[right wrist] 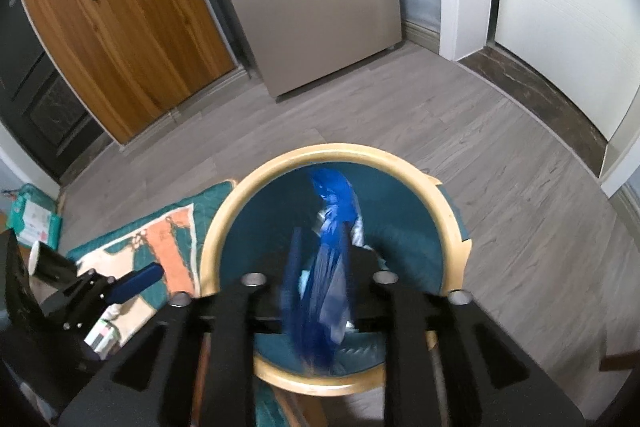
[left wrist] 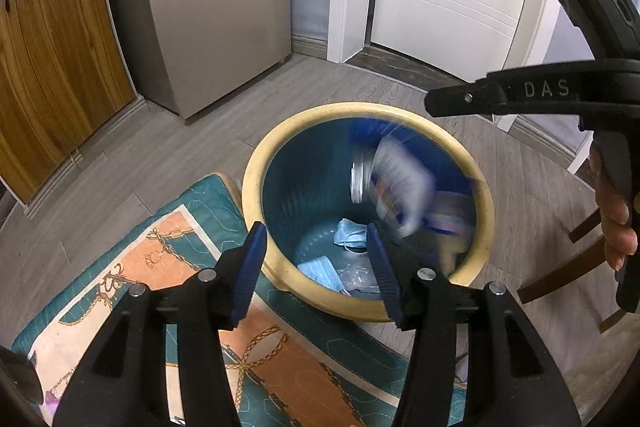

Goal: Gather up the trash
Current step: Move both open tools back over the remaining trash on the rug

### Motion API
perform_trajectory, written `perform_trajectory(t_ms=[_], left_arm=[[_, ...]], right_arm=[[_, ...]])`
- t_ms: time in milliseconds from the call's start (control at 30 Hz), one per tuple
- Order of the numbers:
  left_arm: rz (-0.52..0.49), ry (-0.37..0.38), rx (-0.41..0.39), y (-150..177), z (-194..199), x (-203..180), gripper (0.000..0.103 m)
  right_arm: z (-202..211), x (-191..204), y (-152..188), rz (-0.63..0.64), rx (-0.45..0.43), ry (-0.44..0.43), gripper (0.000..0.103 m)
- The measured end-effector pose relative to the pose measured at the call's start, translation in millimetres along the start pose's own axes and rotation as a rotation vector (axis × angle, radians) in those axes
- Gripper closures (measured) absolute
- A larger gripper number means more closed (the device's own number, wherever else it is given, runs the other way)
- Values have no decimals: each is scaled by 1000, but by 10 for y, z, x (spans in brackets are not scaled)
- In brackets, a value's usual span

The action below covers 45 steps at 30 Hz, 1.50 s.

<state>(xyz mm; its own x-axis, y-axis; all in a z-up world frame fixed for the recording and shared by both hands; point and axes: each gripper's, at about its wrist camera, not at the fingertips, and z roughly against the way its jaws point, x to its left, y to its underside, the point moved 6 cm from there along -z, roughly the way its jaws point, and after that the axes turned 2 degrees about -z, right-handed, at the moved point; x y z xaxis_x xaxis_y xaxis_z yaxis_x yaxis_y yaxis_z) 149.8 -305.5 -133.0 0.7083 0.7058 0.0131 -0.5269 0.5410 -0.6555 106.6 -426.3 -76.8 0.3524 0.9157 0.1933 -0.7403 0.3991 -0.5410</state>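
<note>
The left gripper (left wrist: 316,267) hangs over the near rim of the bin (left wrist: 256,163), and its blue pads (left wrist: 250,271) stand apart with nothing between them. The bin is round, with a cream rim and a teal inside, and it stands on the grey floor (left wrist: 168,147) beside a patterned mat (left wrist: 132,267). At the bottom of the bin lie blue face masks (left wrist: 320,267) and some clear plastic. A crumpled wrapper (left wrist: 400,183), very blurred, is in the air inside the mouth of the bin, with a blue blur above it.

The right gripper (right wrist: 320,267) points down into the same bin (right wrist: 224,219). Its fingers are smeared by motion; they look slightly apart, and a blue blurred piece (right wrist: 332,203) is between and beyond them, not clearly pressed by the pads. In the left view a hand (left wrist: 618,215) holds the handle of this gripper at the right edge.
</note>
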Motion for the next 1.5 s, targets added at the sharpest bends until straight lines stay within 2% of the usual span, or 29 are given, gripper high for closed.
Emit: perform_trajectory(t_ms=[67,133,200,233,267,333,467,633,867,1000,1167,1200,1300,1500], left_arm=[[-3,-10,-6,3,37,4,44],[-3,-15,-13,-3,87,14,41],[1,-23,-20,-1,148,33,35],[5,-30,-25,-1,184,50,30],[13,-46,-35,-3,242,76,22],[28,-66,-52,-10,349,128,14],[55,-97,-71,-14,588,235,9],[74,-135,-88,5,928,357,7],[-2,-209,-125,-16,1531,556,6],[-19,-254,-137,39,1929,795,6],[21,-281,-144,261,2221,1045,6],[43,-292,-145,327,2235,1115,6],[138,-263,-123,502,2222,1293,6],[162,-290,-118,758,2267,1566,6]], right_arm=[[28,7,-20,1,-8,-1,70],[73,11,-45,-5,-23,-6,54],[124,20,-64,-19,-43,-25,27],[163,26,-78,-27,-55,-37,22],[191,19,-87,-32,-63,-43,17],[279,24,-104,-42,-90,-50,10],[413,82,-107,-36,-125,-59,7],[565,219,-82,40,-168,-27,6],[778,364,3,70,-207,-35,5],[819,477,64,87,-208,-36,5],[824,704,227,98,-188,-70,5],[819,758,258,109,-183,-70,5],[794,921,369,128,-166,-77,5],[556,1325,815,140,-64,-124,5]])
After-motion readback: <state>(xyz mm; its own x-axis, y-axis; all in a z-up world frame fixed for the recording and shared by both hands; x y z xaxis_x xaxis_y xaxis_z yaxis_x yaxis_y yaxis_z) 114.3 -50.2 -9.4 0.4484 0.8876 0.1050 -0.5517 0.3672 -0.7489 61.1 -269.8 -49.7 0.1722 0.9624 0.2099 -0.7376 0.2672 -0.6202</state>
